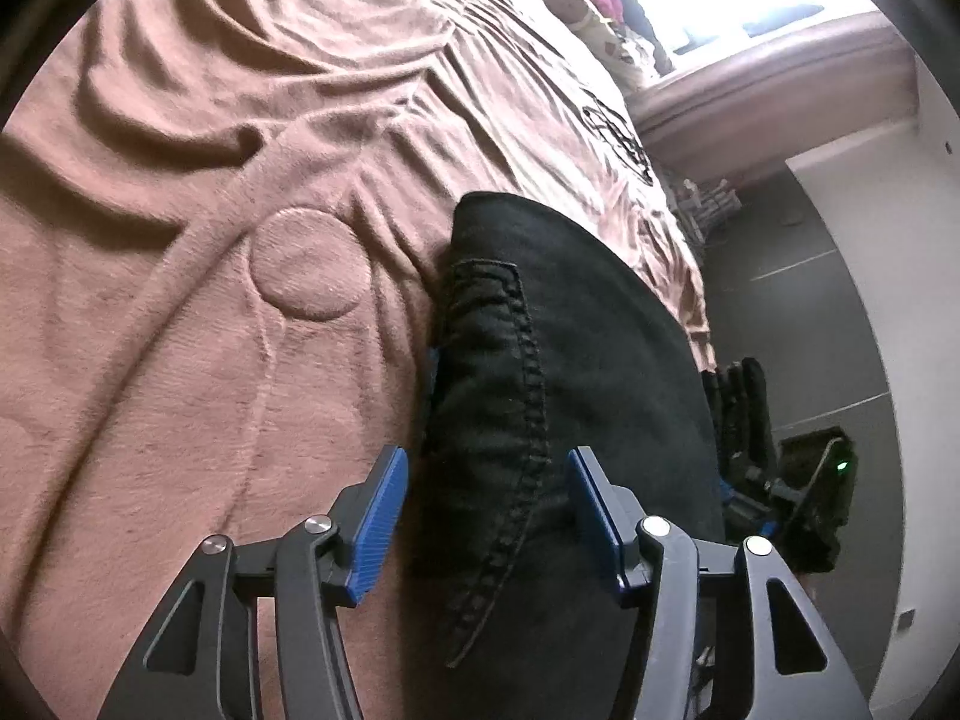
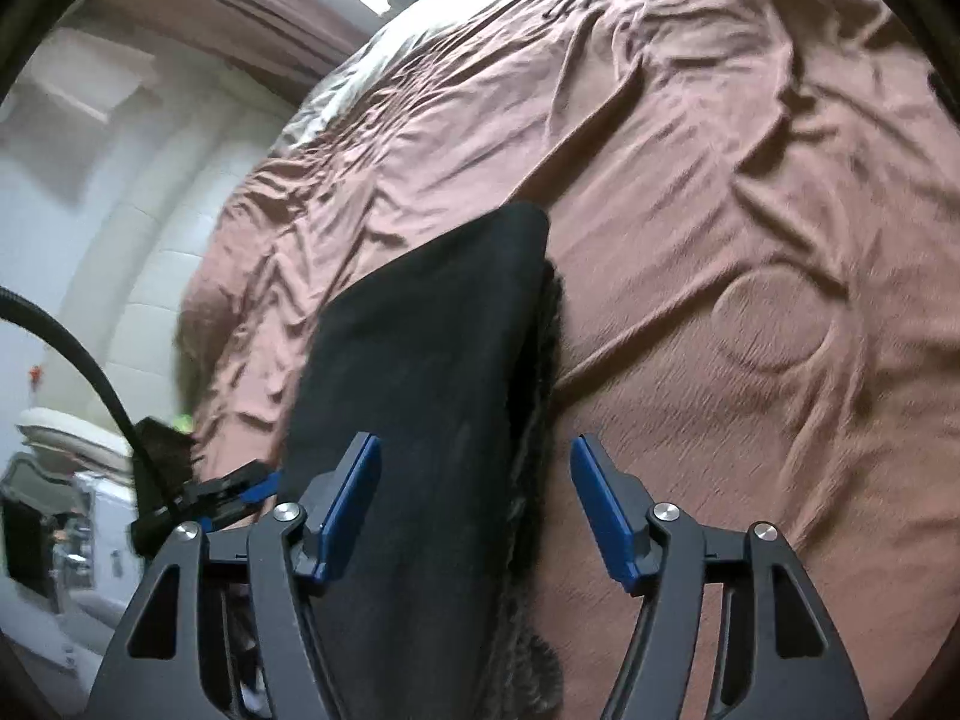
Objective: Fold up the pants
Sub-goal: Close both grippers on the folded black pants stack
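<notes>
My left tongs (image 1: 487, 516) gape over the folded black cotton pants' (image 1: 558, 360) stitched seam; my right tongs (image 2: 474, 504), wide too, show only their fuzzy edge on the brown blanketed bed (image 2: 720, 240).

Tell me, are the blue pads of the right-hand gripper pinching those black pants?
Apart. In the right wrist view the right gripper stands open over the black pants; its blue pads show a clear gap to the fabric edge, with pink blanket visible between.

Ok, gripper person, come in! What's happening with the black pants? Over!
Both hand-held grippers open: left, right, neither gripping. Black pants folded, lying on the brown blanket. Nothing in the way.
</notes>
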Tool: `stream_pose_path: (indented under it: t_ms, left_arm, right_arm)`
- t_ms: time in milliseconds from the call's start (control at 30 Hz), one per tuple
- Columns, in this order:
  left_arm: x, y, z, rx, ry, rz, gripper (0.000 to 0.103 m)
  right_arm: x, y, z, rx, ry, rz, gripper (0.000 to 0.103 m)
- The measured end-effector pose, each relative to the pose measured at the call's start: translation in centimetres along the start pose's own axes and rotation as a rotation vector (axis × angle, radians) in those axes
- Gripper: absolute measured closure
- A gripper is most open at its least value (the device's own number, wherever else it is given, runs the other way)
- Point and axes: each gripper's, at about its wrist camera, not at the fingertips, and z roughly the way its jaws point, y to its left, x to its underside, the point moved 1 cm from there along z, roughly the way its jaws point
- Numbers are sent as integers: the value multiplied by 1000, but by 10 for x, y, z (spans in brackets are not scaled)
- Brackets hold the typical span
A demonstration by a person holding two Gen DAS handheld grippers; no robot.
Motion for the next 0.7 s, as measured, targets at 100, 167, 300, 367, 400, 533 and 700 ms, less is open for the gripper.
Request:
stream_pose_path:
  t_ms: [100,167,300,367,400,533,700]
  left_arm:
    - [3,1,8,14,19,-11,45]
    - [4,1,15,19,33,-15,45]
    - [5,0,25,19,47,-12,45]
    - [4,0,27,19,45,-9,49]
    - [4,-1,27,11,44,-3,52]
    - [3,-5,19,32,33,1,61]
    - [4,0,21,35,40,-8,60]
  right_arm:
    - [2,-14,9,-78,58,15,37]
    - [2,-22,16,-86,87,16,37]
    - [-1,-38,35,-63,129,29,37]
    - [-5,-43,40,-76,140,35,37]
    - [-6,-48,44,-78,147,38,37]
    - [-12,-56,45,-85,146,49,50]
    - [-6,-69,38,-120,136,79,55]
